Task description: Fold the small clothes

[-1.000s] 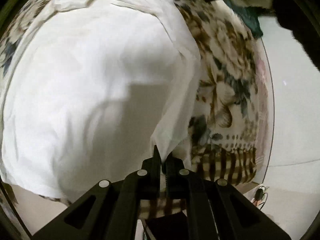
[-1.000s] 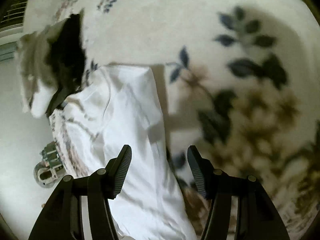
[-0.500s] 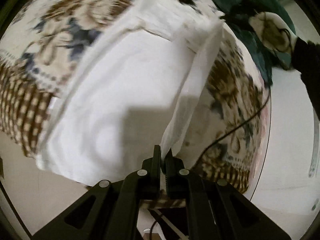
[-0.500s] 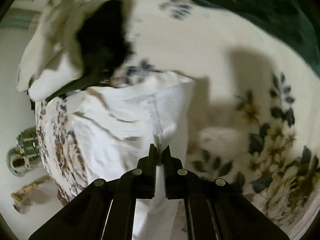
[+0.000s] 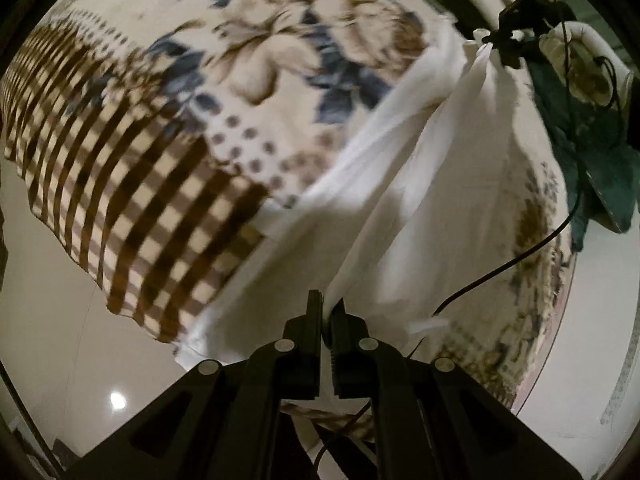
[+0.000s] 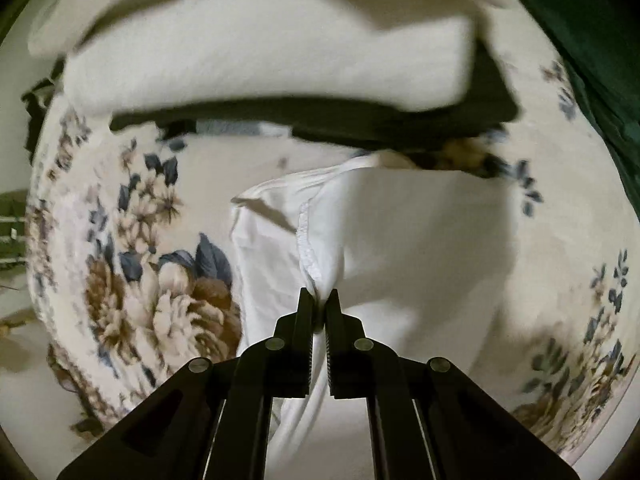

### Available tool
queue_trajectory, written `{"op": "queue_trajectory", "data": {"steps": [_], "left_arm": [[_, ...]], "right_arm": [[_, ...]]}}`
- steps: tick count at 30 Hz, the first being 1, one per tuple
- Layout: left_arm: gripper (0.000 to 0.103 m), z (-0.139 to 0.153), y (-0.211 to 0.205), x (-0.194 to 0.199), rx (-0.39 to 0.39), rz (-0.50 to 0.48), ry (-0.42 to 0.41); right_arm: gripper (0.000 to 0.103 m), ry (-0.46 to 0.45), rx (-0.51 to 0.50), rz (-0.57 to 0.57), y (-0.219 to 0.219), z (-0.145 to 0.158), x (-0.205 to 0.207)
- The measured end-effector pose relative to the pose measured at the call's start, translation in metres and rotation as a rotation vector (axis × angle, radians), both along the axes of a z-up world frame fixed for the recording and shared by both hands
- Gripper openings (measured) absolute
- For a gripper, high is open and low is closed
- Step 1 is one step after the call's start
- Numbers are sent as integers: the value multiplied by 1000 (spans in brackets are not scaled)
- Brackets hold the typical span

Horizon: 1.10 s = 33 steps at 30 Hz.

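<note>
Floral tablecloth (image 5: 280, 52) everywhere, cream with brown and blue flowers, and a brown checked border hanging off the left side over a pale shiny floor (image 5: 52, 320). Moving right in the left wrist view, the white garment (image 5: 420, 216) runs diagonally across the cloth, pulled into a taut ridge. The left gripper (image 5: 327, 312) has its fingers pressed together on one bunched edge of it at the bottom middle. Up at the top right, the far end of that ridge is caught in the right gripper (image 5: 506, 42), with a dark green cloth (image 5: 600, 176) and a thin black cable (image 5: 520, 258) just past it.

Right wrist view: big flower print on the left, then the white garment (image 6: 400, 240) lying in the middle of the table with a stitched seam running down into the right gripper (image 6: 319, 300), which is pinching that seam tight. Behind it sits a stack of folded clothes (image 6: 280, 56), pale on top and dark underneath, though that part is blurry.
</note>
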<state>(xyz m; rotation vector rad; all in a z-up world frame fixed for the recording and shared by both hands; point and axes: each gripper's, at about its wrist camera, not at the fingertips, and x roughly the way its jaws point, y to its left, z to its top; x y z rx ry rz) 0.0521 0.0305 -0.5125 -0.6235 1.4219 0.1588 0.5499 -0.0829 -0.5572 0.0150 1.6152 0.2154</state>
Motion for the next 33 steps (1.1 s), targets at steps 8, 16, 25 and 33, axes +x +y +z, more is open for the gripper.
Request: {"op": "queue_trajectory", "data": {"steps": [8,16,25,33], "left_arm": [[10,-49,38,-10,-127,40,113],[54,-33,88,-34,-233,92,123],[54,-22,56,30,-186,-150,100],[54,-53,-21,60,0,-353,102]], "right_arm": [[28,115,50,19,25,-29,-14],[61,224,172,34,-57,6,-156],[61,419,185,-145,-136,-24,-364],[61,326,201,-365,-184,-47,-426]]}}
